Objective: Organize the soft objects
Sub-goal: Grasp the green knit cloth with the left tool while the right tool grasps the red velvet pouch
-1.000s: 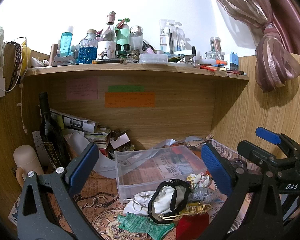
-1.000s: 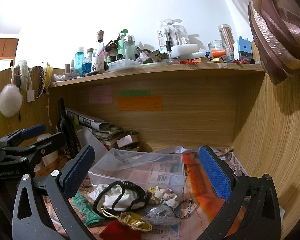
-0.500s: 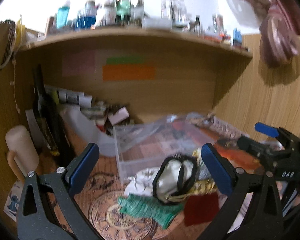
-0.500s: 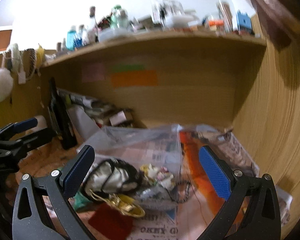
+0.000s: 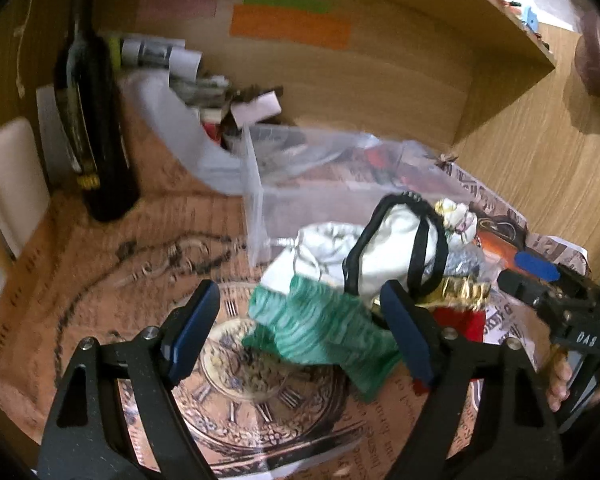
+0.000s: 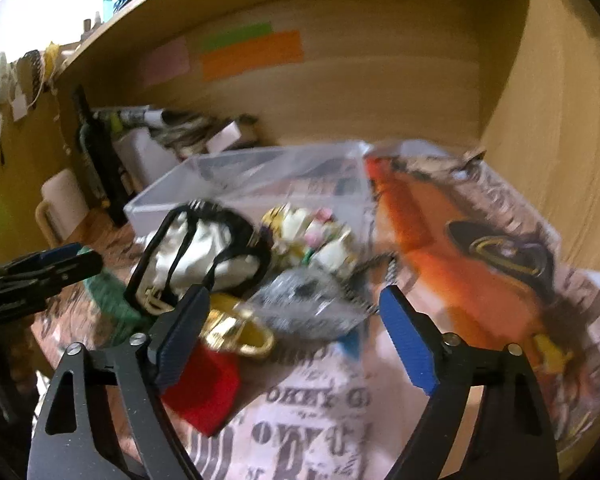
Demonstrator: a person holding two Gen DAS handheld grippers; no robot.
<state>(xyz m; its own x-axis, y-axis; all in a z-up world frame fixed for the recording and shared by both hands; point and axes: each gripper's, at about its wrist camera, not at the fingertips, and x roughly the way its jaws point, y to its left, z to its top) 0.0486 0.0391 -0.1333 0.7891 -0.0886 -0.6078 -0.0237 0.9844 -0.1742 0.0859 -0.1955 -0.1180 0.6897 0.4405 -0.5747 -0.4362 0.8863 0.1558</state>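
A pile of soft things lies on the paper-covered desk in front of a clear plastic box [image 5: 316, 176] [image 6: 260, 176]. It holds a green knit cloth [image 5: 320, 328] [image 6: 108, 300], a white pouch with black straps [image 5: 392, 248] [image 6: 204, 252], a silver pouch [image 6: 304, 300], a gold piece [image 6: 236, 332], a red cloth [image 6: 204, 392] and a floral piece [image 6: 312, 236]. My left gripper [image 5: 300, 328] is open, its fingers either side of the green cloth. My right gripper [image 6: 296, 340] is open just above the silver pouch and gold piece.
A dark bottle [image 5: 96, 120] and a cream mug [image 5: 8, 184] stand at the left. Papers and small boxes [image 5: 204, 92] are heaped at the back under the shelf. A wooden wall [image 6: 560, 120] closes the right side.
Both grippers have tilted down and moved closer to the pile. The left now straddles the green cloth; the right hovers over the silver and gold pieces. Both stay open.
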